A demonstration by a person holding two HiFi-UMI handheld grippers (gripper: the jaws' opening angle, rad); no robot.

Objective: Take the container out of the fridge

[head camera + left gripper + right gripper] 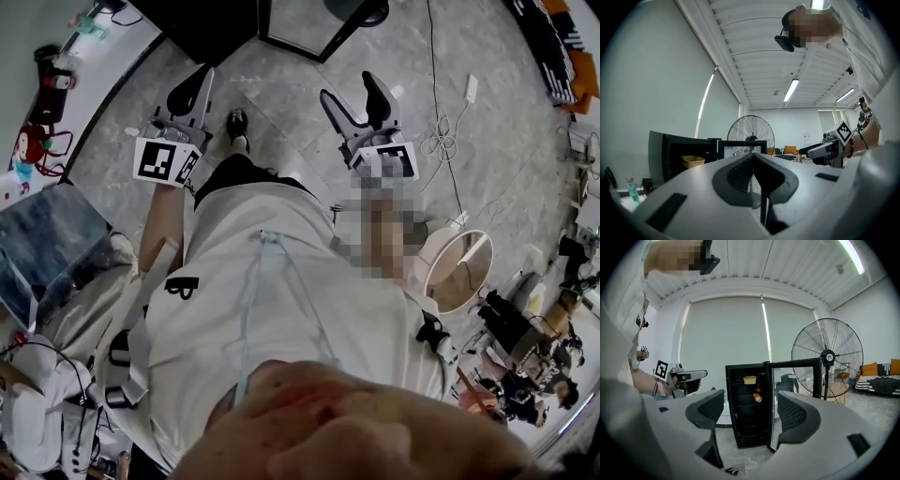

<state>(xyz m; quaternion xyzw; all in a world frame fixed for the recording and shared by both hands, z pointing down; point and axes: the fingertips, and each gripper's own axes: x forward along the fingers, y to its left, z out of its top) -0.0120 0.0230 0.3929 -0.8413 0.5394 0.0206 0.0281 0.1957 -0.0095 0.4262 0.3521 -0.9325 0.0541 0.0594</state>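
Left gripper [753,157], grey-jawed, had its jaws pressed together w/ nothing between them. Right gripper [750,398] had jaws wide apart, also empty. The small pale-yellow plastic container [750,379] sat on the top shelf of the black mini fridge [743,427], centre of the right gripper view and well apart from both grippers. The fridge's glass door [794,376] stood open to the right of it. Task looked barely begun, approach not yet made.

Risks, as I judged them:
- An orange can [757,398] sat on the shelf just below, so a low reach could knock it out.
- Container looked light & open-topped, so a hard squeeze or one-sided grip could tip it off the shelf.
- Door edge could catch the right gripper going in.
- Left gripper would need opening first if used.

A big black pedestal fan [828,357] stood near the door, right of frame. White cables [439,142] lay on the grey floor at upper right of the head view, a possible trip hazard. I saw nothing directly btwn grippers & fridge opening.
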